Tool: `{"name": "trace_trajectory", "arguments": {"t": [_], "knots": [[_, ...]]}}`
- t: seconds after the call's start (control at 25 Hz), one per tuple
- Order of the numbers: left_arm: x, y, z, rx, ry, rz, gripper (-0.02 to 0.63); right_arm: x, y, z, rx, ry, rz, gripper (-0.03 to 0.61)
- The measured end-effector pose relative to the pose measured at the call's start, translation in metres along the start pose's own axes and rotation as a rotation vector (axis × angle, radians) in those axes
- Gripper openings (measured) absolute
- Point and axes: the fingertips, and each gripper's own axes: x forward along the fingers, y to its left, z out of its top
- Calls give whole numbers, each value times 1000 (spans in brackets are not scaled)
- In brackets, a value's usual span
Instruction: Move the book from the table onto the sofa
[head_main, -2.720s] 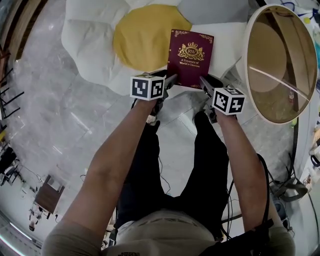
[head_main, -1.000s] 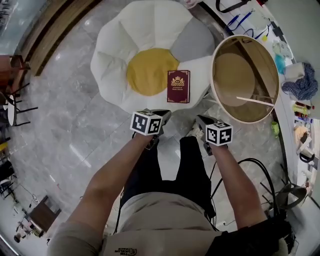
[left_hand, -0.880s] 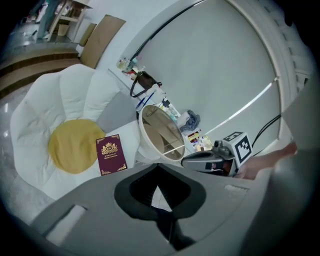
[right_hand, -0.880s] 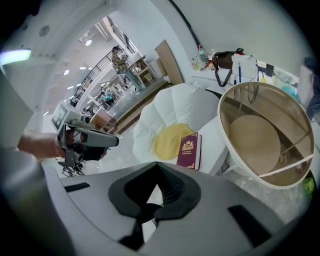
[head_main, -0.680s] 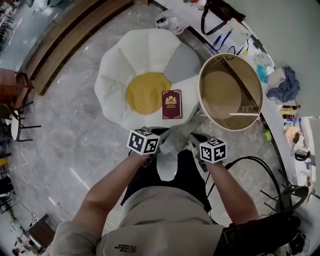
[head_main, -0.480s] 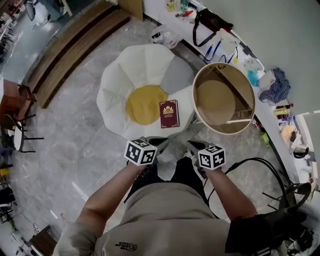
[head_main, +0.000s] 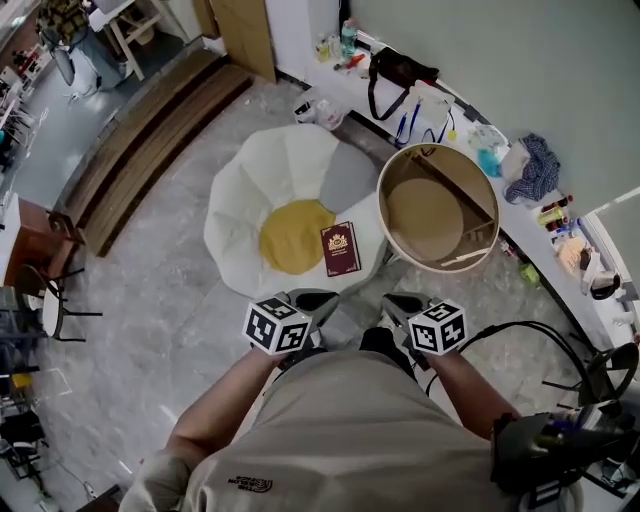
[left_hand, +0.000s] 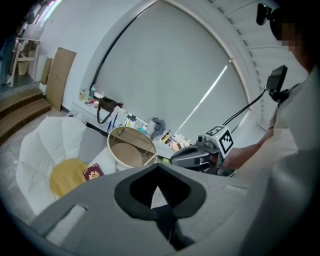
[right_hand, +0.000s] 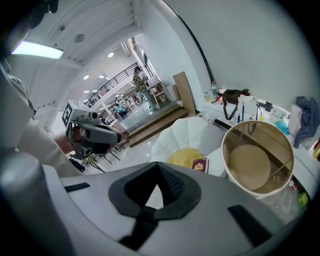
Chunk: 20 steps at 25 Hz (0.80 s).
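Both hands have pulled up and away since the earlier frame: left gripper (head_main: 313, 298) and right gripper (head_main: 400, 301) are each pinched closed on nothing. Book (head_main: 340, 249) lies on the flower-shaped sofa (head_main: 250, 190), just beside its yellow centre (next to the round desk (head_main: 381, 205)), so I'd say the job's done.

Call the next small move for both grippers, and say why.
Probably just stop, no regrasp: the book already lies flat on the sofa, at the edge of its yellow centre, off the round table. The left gripper and right gripper are both shut, empty and well short of it.
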Motion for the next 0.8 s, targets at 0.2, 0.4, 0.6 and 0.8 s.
{"name": "trace_trajectory", "arguments": {"t": [0.2, 0.4, 0.6, 0.8], "knots": [[-14, -4, -10, 24, 22, -6, 6, -7, 21, -6, 12, -11, -1, 12], [-21, -6, -16, 37, 34, -24, 6, -6, 36, -7, -4, -20, -11, 12], [-25, -6, -20, 52, 49, -41, 6, -7, 46, -7, -21, -35, -23, 12], [-23, -4, -19, 67, 52, -50, 6, -5, 50, -9, -25, -48, -35, 12]]}}
